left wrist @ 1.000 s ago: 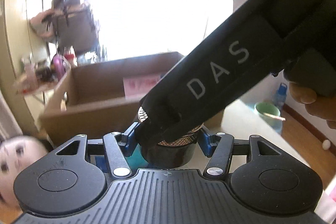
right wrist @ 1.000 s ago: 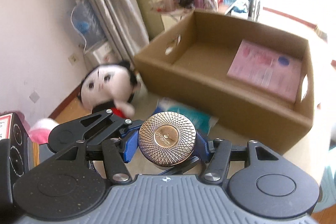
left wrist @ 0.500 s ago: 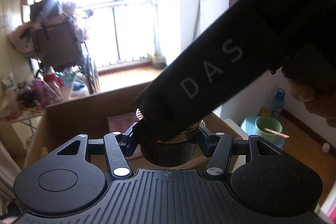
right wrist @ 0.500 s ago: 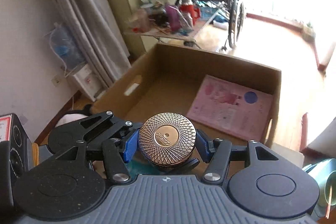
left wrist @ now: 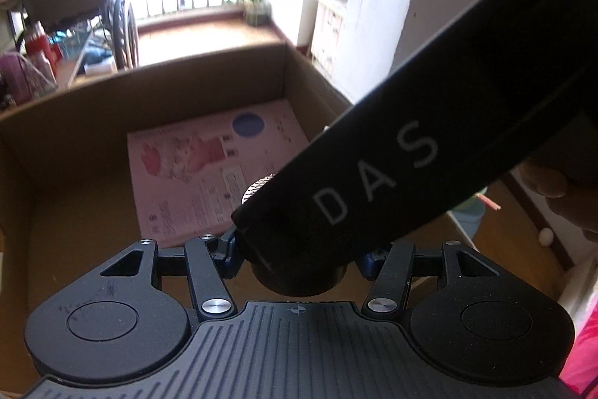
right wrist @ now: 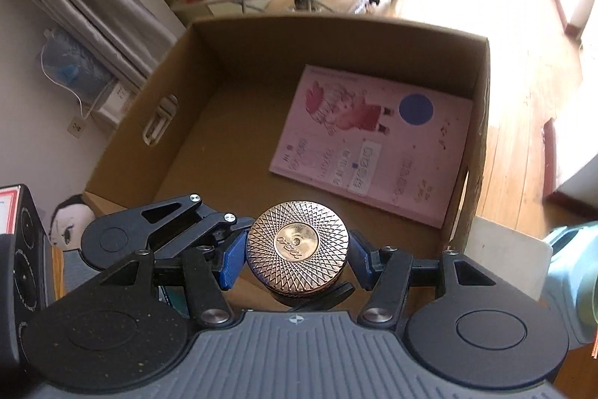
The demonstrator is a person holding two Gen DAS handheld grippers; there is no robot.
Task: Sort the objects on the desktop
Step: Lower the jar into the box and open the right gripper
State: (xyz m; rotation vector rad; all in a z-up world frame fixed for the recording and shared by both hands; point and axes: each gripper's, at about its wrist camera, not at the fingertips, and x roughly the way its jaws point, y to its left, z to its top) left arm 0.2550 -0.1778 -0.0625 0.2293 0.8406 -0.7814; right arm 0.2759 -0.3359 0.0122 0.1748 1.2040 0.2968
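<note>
A: Both jaws of the left gripper [left wrist: 297, 258] press on a dark round jar [left wrist: 299, 281] from the two sides, so it is grasped. From the left wrist view, what more do you see?

B: Only the dark base of the jar shows well, and a small piece of its patterned lid [left wrist: 258, 187]. The black body of the right gripper [left wrist: 429, 144], with pale letters on it, crosses in front and hides the rest. A hand [left wrist: 560, 197] holds it at the right edge. Behind, an open box [left wrist: 74, 122] has a pink booklet [left wrist: 209, 167] lying flat on its floor. The jar hangs above the near part of the box.

A: And the right wrist view?

B: The right gripper [right wrist: 297, 260] has its blue pads [right wrist: 233, 258] at both sides of the copper lid [right wrist: 297, 245], touching its rim, so it grasps the lid. The left gripper [right wrist: 164, 227] reaches in from the left, lower down. The jar is over the near wall of the box [right wrist: 142, 122], and the booklet [right wrist: 370, 141] lies beyond it, at the right side of the floor. A doll [right wrist: 69, 225] is outside the box, at the left.
</note>
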